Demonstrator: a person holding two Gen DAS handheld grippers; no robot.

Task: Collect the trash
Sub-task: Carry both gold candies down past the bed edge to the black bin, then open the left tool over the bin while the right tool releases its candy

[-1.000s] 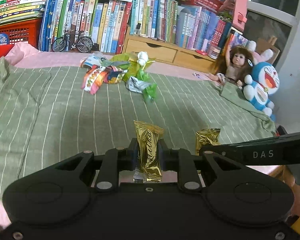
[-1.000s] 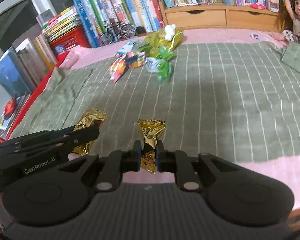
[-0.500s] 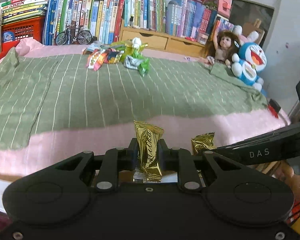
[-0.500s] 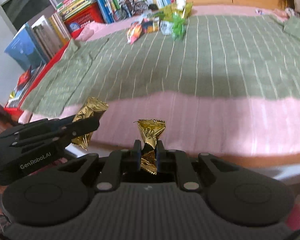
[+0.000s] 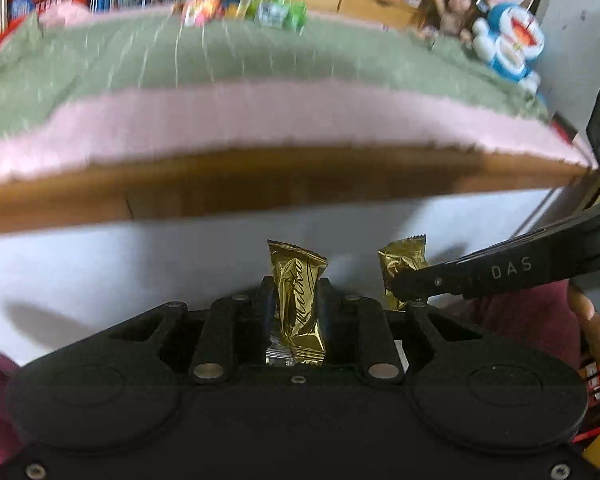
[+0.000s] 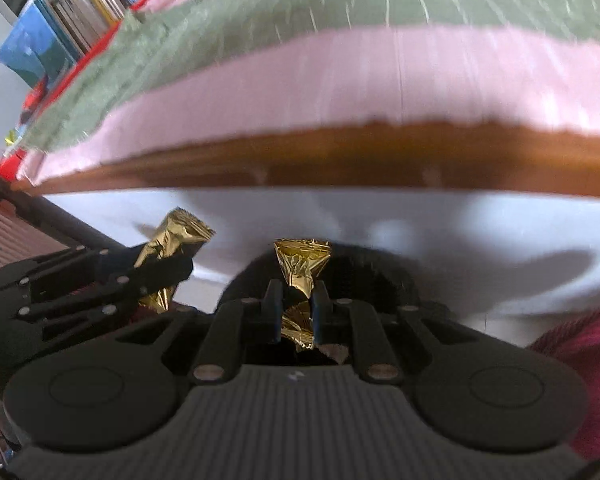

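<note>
You have a gold foil candy wrapper with dark script lettering pinched upright in your left gripper, held at its middle, its crimped top above the fingers. Your right gripper is clamped on a crumpled gold foil wrapper, its waist squeezed narrow and its top fanned out. Judge both as nearly weightless, thin and slick: the foil will crush rather than resist, and may cling to the pads on release. A mid-body pinch like yours looks safest; the crimped ends could tear. Both hang below the wooden bed edge, in front of a white panel. A dark round opening shows under the right wrapper, possibly a bin. More colourful wrappers lie far back on the green striped blanket.
</note>
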